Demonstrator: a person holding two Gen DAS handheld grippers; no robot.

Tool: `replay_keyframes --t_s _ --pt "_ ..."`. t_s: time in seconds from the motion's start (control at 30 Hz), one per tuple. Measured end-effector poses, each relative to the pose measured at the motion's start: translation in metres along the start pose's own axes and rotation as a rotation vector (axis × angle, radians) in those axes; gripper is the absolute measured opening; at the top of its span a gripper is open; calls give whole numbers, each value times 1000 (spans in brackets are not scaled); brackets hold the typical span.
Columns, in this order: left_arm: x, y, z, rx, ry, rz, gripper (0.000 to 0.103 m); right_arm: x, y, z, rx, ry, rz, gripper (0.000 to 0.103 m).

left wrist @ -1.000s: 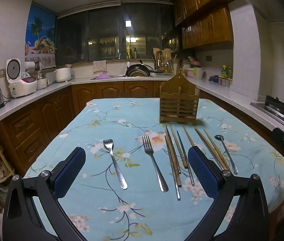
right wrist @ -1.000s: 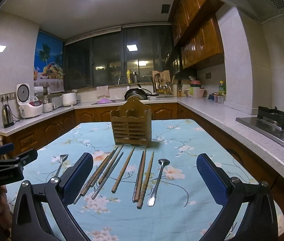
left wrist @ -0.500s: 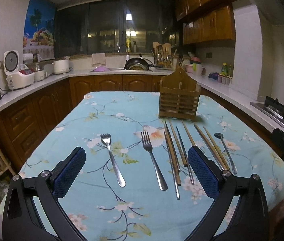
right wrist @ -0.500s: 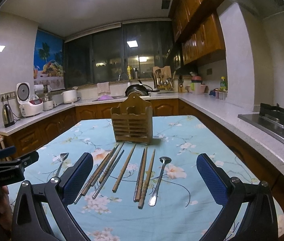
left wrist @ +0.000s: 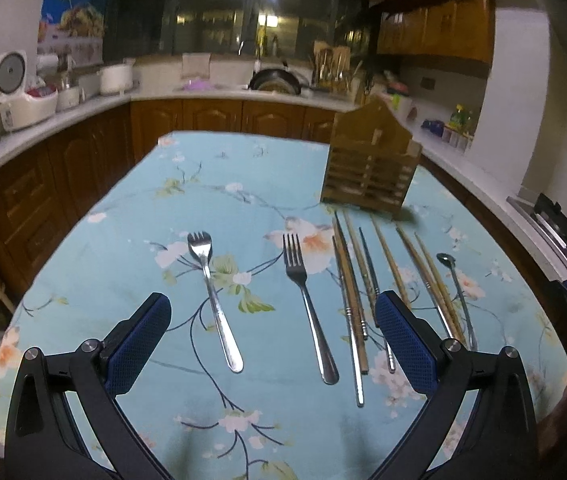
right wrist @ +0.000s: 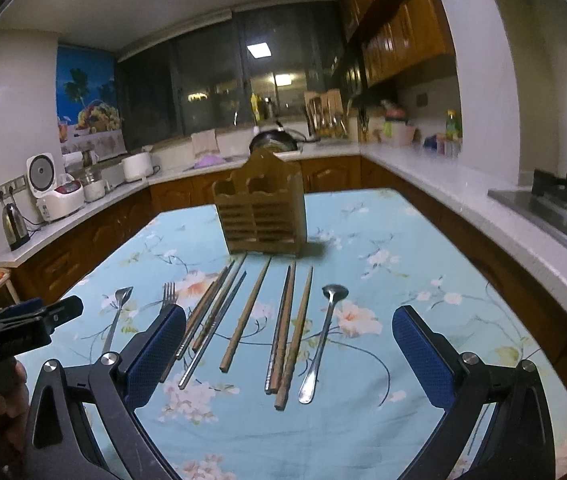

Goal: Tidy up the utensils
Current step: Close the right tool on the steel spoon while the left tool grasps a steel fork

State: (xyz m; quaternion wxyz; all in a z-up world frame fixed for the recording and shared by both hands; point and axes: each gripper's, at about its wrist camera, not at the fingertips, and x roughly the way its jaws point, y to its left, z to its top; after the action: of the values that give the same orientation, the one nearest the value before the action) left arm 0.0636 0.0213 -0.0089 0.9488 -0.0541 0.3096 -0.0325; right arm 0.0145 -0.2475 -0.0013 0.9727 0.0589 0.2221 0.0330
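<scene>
Both grippers hang above the near edge of the table, jaws spread wide and holding nothing: the left gripper over two forks, the right gripper over the chopsticks and a spoon. Everything lies flat on the floral tablecloth. Beyond stands the wooden utensil holder, upright.

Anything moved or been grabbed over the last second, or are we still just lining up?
Nothing grabbed. The left gripper has tipped down and eased toward the table, so the two forks sit higher between its open fingers. The right gripper has also come in over the chopsticks and spoon, open. The utensils and the wooden holder lie where they were.
</scene>
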Motion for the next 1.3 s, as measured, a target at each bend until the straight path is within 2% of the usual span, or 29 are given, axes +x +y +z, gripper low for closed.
replay_keyframes --t_s 0.23,0.33,0.43,0.67,0.9,1.07,1.13,1.2,1.23,1.27,1.3 --pt "38 5 14 -9 114 -42 102 35 -16 4 45 106 18 102" --pt "53 6 23 3 152 -47 97 53 -26 7 76 157 23 102" --pt "70 5 30 24 188 -44 90 72 -35 10 102 212 17 95" --pt "114 5 39 39 286 -51 70 112 -50 13 121 318 2 73" --pt "153 1 46 42 360 -75 62 152 -54 12 99 410 -19 61" --pt "176 -4 46 63 401 -77 53 177 -57 7 99 485 -28 41" --pt "179 -9 48 92 393 -71 45 182 -56 5 86 492 -34 38" --pt "181 -12 49 113 387 -76 25 185 -54 6 62 488 -45 34" --pt "181 -14 49 119 388 -84 22 187 -55 7 58 490 -48 23" --pt "182 -14 49 123 387 -87 21 189 -55 8 56 493 -46 7" --pt "181 -16 49 129 383 -91 19 190 -56 8 64 499 -37 6"
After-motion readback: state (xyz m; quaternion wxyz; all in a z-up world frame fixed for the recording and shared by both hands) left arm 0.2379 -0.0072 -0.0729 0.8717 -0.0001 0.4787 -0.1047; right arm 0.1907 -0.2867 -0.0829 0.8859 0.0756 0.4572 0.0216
